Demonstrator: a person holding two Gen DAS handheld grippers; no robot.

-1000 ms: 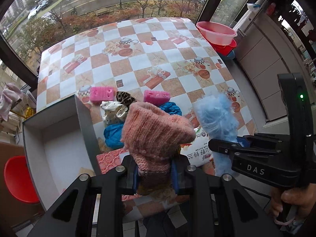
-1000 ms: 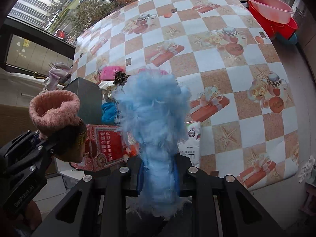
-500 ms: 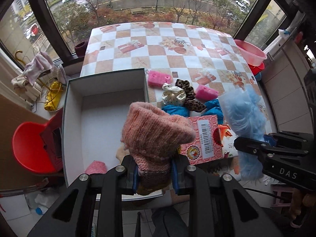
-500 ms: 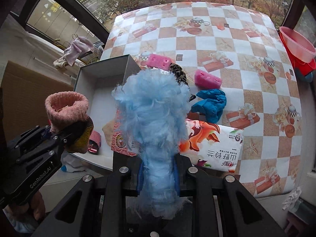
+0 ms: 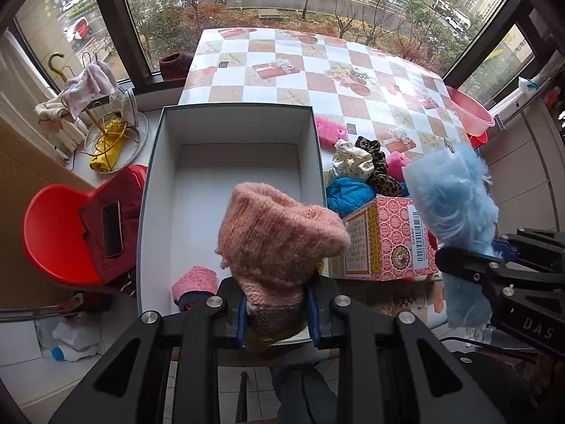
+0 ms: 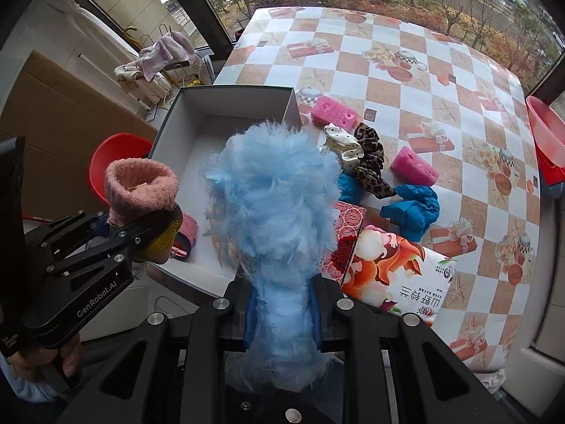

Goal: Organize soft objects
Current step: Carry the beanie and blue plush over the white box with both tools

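Note:
My left gripper (image 5: pixel 276 312) is shut on a pink knitted sock (image 5: pixel 279 236), held above the near end of an open white box (image 5: pixel 229 183); the sock also shows in the right wrist view (image 6: pixel 141 185). My right gripper (image 6: pixel 281 312) is shut on a fluffy light-blue piece (image 6: pixel 273 205), held over the box's right edge (image 6: pixel 226 120); it also shows in the left wrist view (image 5: pixel 455 205). A second pink sock (image 5: pixel 195 281) lies in the box's near corner. Scrunchies (image 6: pixel 356 152), blue cloths (image 6: pixel 411 208) and pink sponges (image 6: pixel 333 111) lie on the checkered table (image 6: pixel 441 81).
A red patterned carton (image 5: pixel 385 240) and a printed tissue pack (image 6: pixel 399 275) lie near the table's front edge. A red chair (image 5: pixel 60 240) holding a phone stands left of the box. A pink basin (image 5: pixel 469 109) sits at the far right.
Both grippers have swung left with their loads. The box has come from the left edge to the centre of view, and the pink sock now hangs over its near end.

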